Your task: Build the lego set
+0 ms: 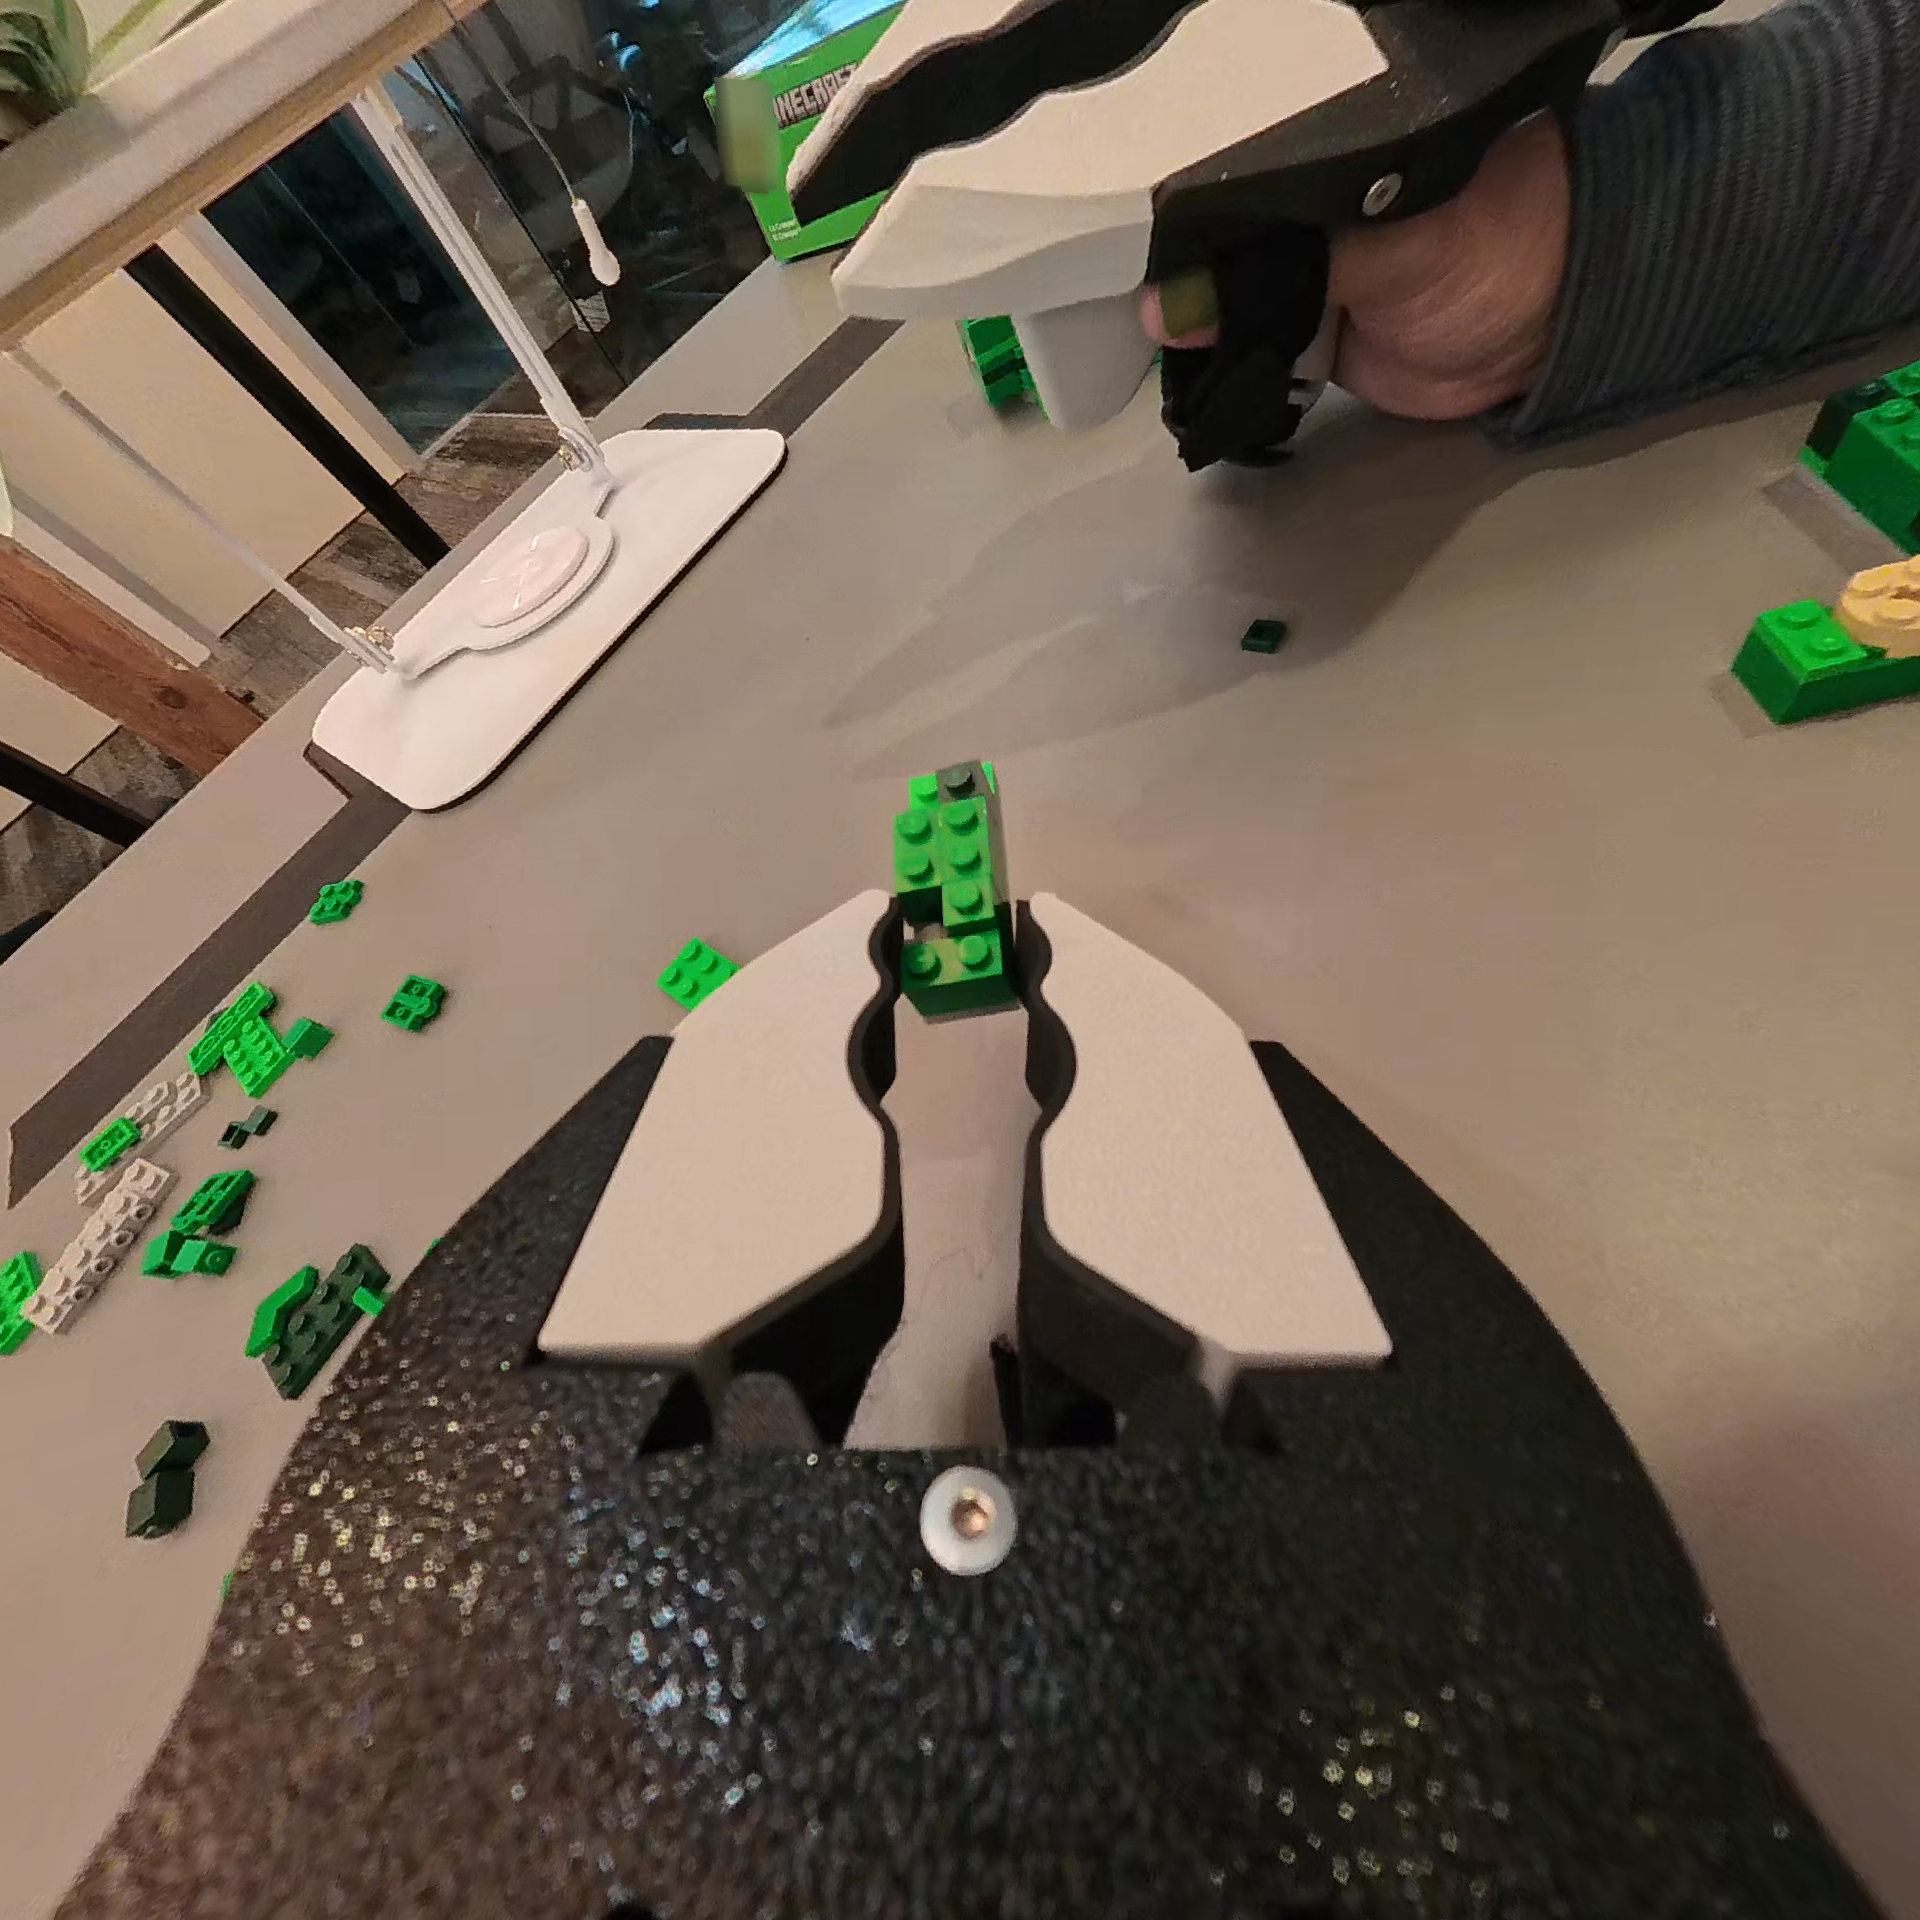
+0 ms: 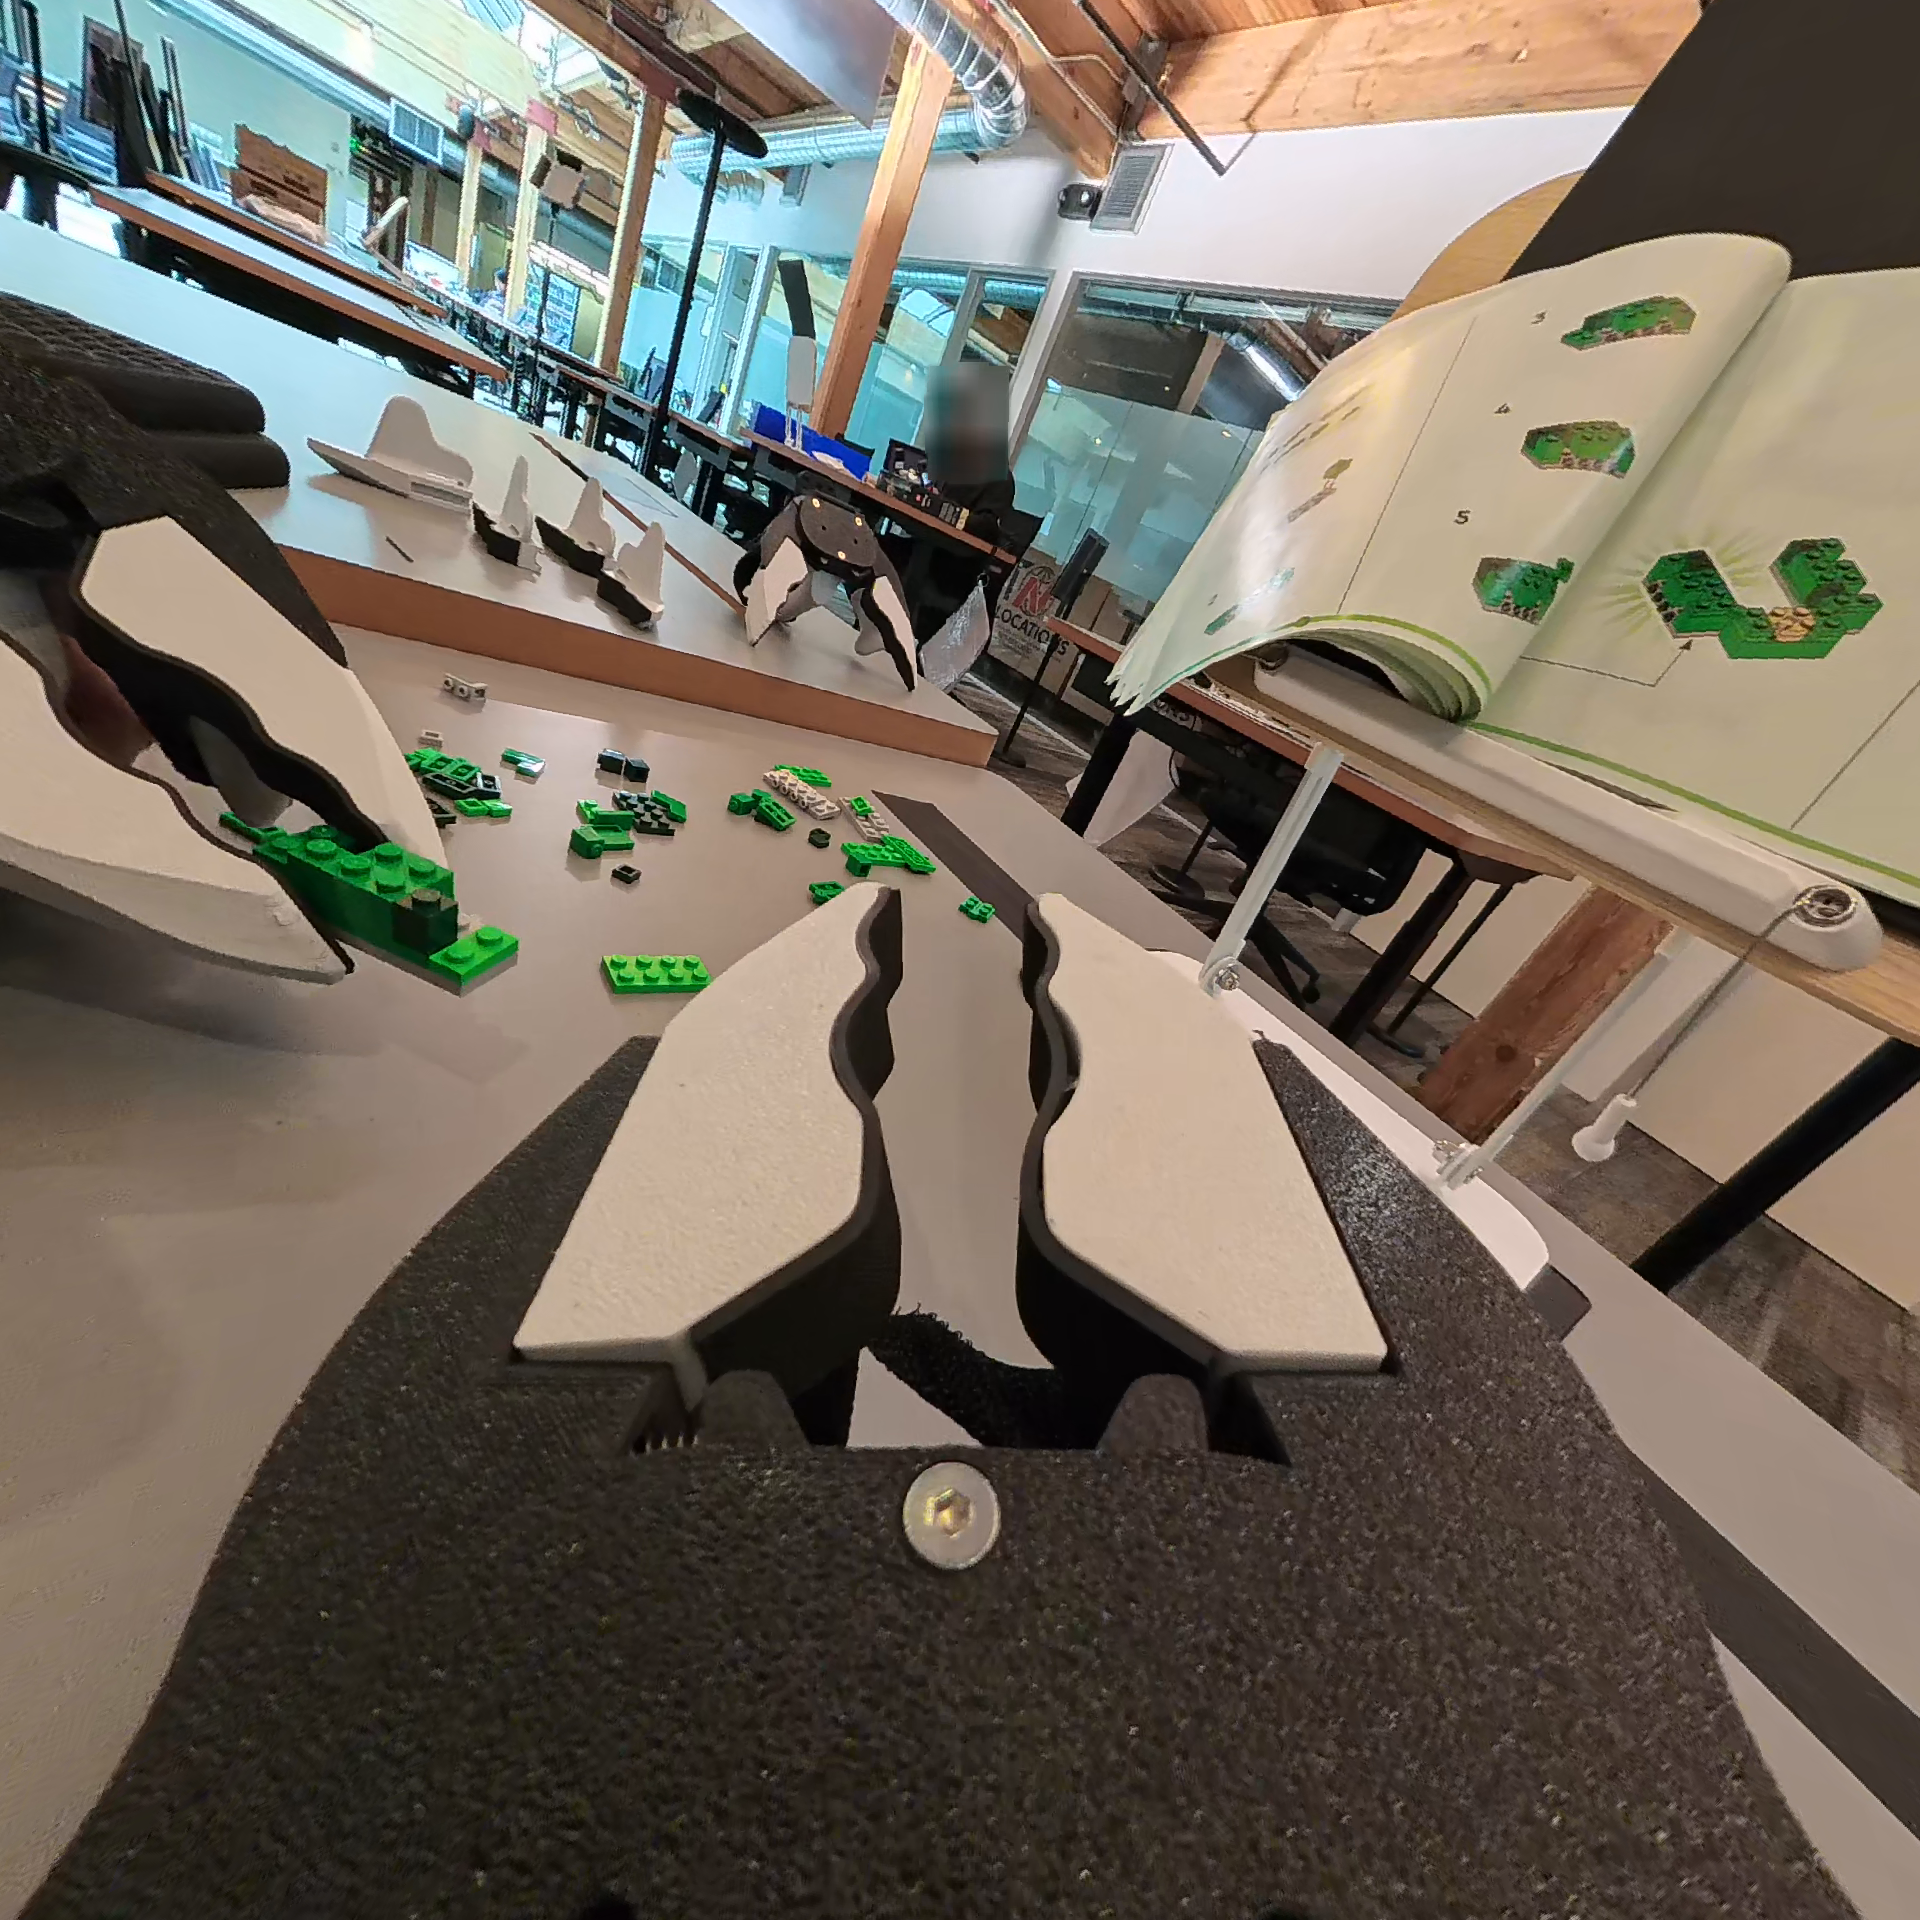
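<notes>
My left gripper (image 1: 958, 935) is shut on a small build of green, dark green and grey bricks (image 1: 951, 883) and holds it just above the grey table (image 1: 1403, 987). The right wrist view shows the left gripper (image 2: 348, 904) at the left, with the build (image 2: 374, 883) sticking out of its tips. My right gripper (image 2: 961, 914) is open and empty, low over the table. It also shows in the left wrist view (image 1: 836, 239) at the top, held by a hand (image 1: 1444, 301). Loose green and grey bricks (image 2: 644, 810) lie spread ahead of it.
An open instruction booklet (image 2: 1558, 499) rests on a white stand whose base (image 1: 540, 623) sits at the table's far left. Loose bricks (image 1: 239, 1049) lie at the left. Partial green builds (image 1: 1829, 655) stand at the right, a green box (image 1: 790, 104) at the back. A green plate (image 2: 657, 974) lies near my right fingertips. My hands' fingertips stand some 12 centimetres from each other.
</notes>
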`<act>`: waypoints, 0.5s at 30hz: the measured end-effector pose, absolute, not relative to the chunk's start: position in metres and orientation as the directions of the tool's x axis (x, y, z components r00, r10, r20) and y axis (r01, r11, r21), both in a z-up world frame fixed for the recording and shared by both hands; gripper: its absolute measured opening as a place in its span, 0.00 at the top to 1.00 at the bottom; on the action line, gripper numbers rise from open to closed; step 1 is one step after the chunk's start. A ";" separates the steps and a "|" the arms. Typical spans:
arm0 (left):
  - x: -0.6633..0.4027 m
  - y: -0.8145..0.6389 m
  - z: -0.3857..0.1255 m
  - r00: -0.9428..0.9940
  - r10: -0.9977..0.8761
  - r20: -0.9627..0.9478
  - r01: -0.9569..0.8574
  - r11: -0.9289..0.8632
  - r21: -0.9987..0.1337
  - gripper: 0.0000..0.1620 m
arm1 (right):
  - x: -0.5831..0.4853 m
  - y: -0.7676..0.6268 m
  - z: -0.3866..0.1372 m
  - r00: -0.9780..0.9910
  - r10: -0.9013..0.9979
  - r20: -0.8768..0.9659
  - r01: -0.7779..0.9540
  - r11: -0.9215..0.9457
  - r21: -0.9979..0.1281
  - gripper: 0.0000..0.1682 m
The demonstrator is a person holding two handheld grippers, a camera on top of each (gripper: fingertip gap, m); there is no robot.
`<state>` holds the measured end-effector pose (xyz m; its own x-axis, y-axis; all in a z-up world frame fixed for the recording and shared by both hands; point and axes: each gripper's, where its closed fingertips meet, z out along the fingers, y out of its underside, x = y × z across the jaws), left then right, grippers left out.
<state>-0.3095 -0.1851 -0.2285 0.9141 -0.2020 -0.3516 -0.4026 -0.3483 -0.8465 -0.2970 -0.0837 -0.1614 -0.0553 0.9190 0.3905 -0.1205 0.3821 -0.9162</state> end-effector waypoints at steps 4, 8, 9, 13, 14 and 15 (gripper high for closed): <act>-0.309 -0.185 -0.229 0.913 -0.205 -0.353 -0.405 -0.351 -0.844 0.88 | -0.297 -0.084 -0.162 -0.056 0.918 0.394 -0.119 0.385 -0.915 0.88; -0.309 -0.185 -0.230 0.912 -0.208 -0.355 -0.408 -0.353 -0.842 0.88 | -0.297 -0.084 -0.162 -0.056 0.916 0.398 -0.116 0.390 -0.913 0.88; -0.309 -0.185 -0.230 0.911 -0.209 -0.355 -0.409 -0.354 -0.841 0.88 | -0.297 -0.084 -0.162 -0.056 0.915 0.399 -0.116 0.391 -0.913 0.88; -0.308 -0.185 -0.232 0.908 -0.217 -0.357 -0.415 -0.362 -0.835 0.88 | -0.297 -0.085 -0.163 -0.056 0.914 0.402 -0.116 0.394 -0.912 0.88; -0.308 -0.184 -0.233 0.907 -0.220 -0.358 -0.417 -0.365 -0.832 0.88 | -0.297 -0.085 -0.163 -0.056 0.914 0.402 -0.116 0.394 -0.912 0.88; -0.307 -0.184 -0.234 0.906 -0.227 -0.357 -0.419 -0.370 -0.829 0.88 | -0.297 -0.085 -0.163 -0.055 0.914 0.403 -0.116 0.395 -0.911 0.88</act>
